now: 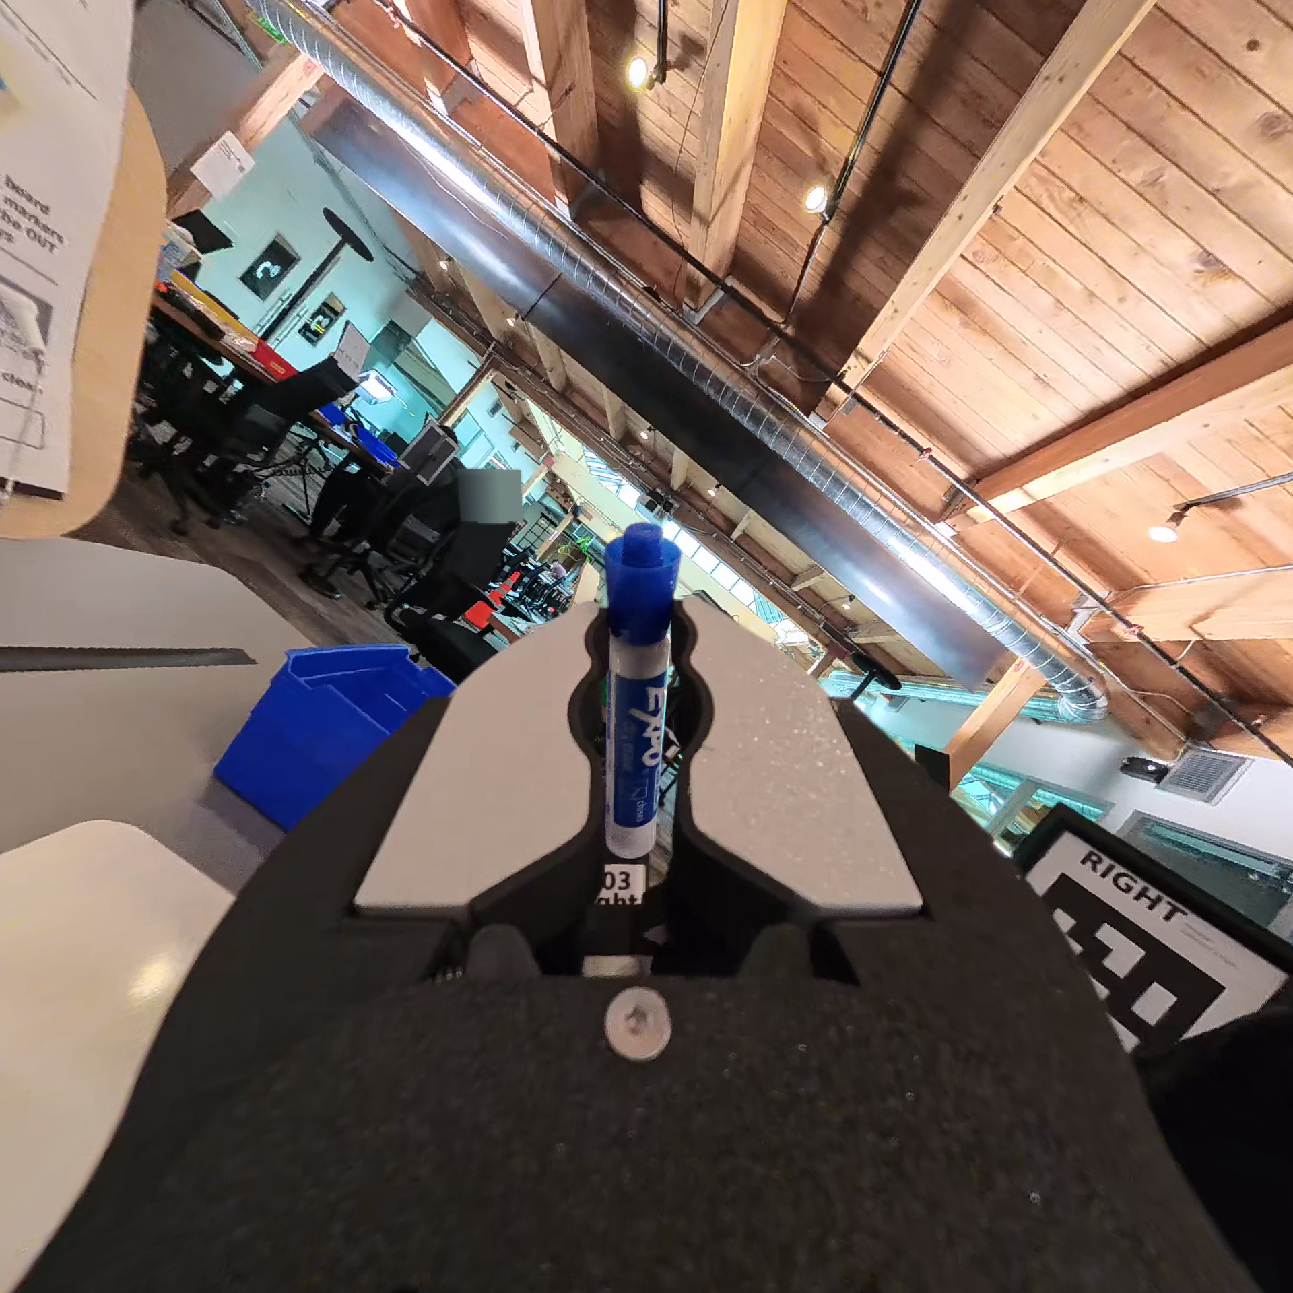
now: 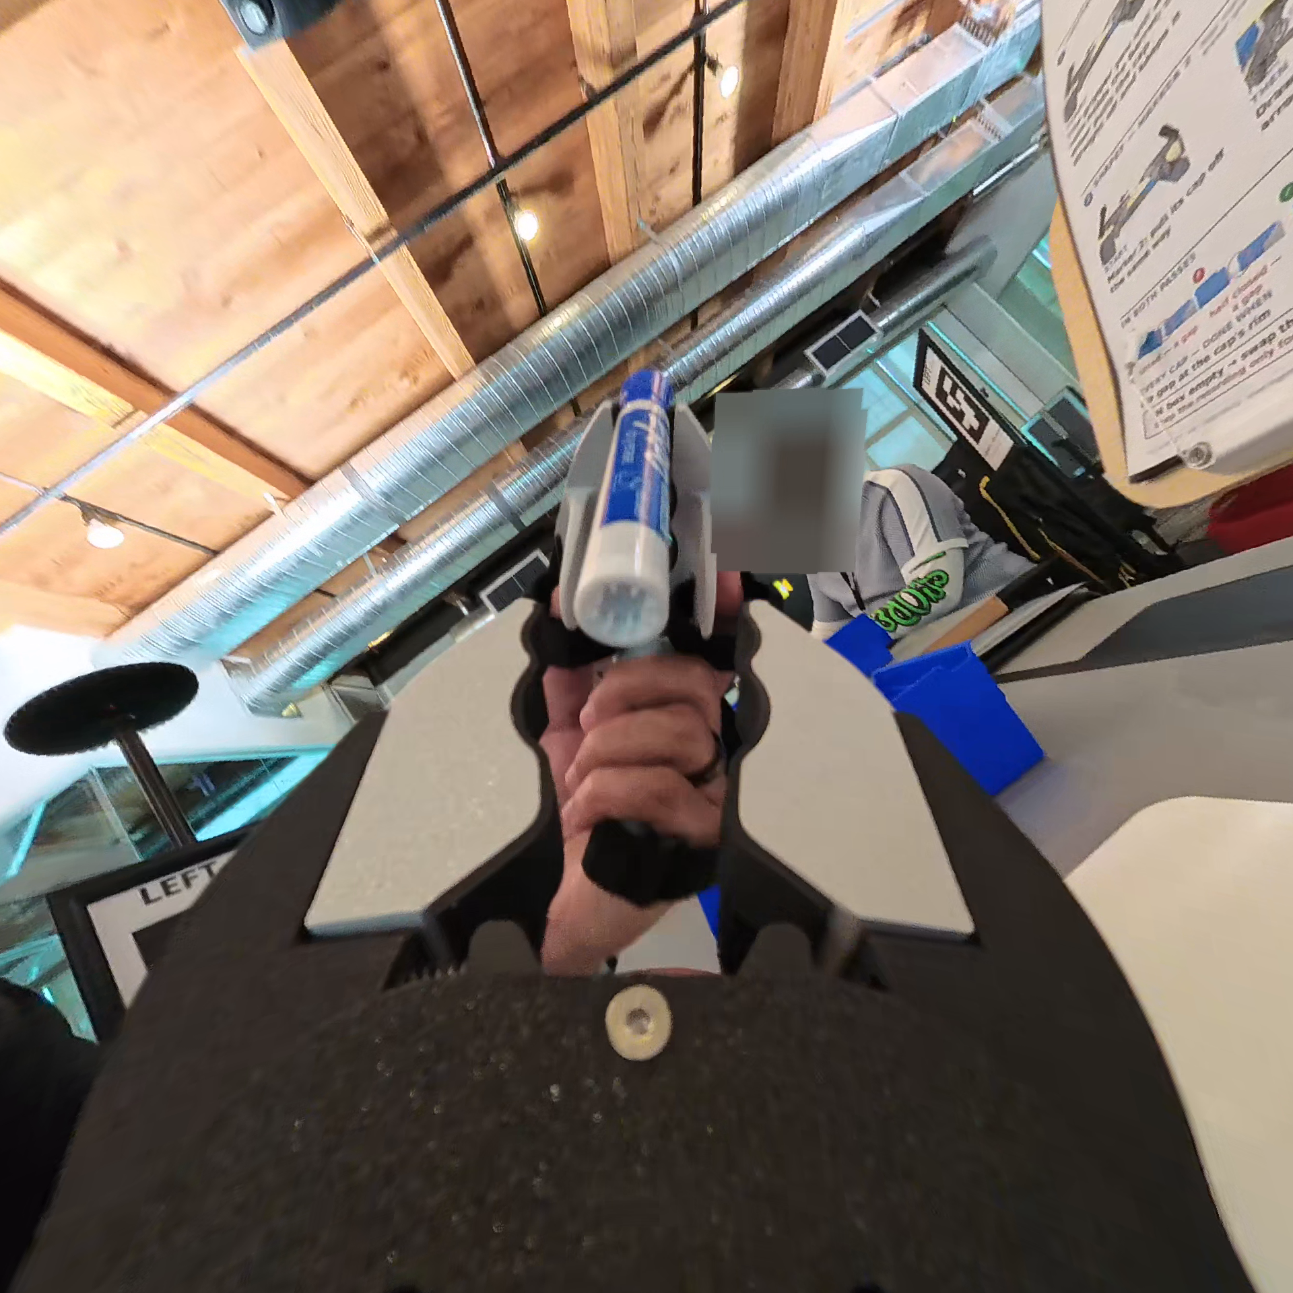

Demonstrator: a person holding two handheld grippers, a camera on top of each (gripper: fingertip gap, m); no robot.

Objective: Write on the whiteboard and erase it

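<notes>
Marker (image 1: 635,707) is seen clamped between the fingers of the left gripper (image 1: 638,623), held upright toward the ceiling, its blue capped end poking just past the fingertips and its white rear end lying back toward the palm. The right gripper (image 2: 640,630) is held with its jaws apart and nothing between them, facing the marker's white rear end from near by. No whiteboard can be made out in either view; a blue bin (image 1: 329,728) is seen on the grey table (image 1: 105,700) beside. Slippage is judged the main risk: if the cap is pulled off-axis, the barrel could be twisted or dragged out of the grip. A closure made too early by the right gripper would miss the marker.
</notes>
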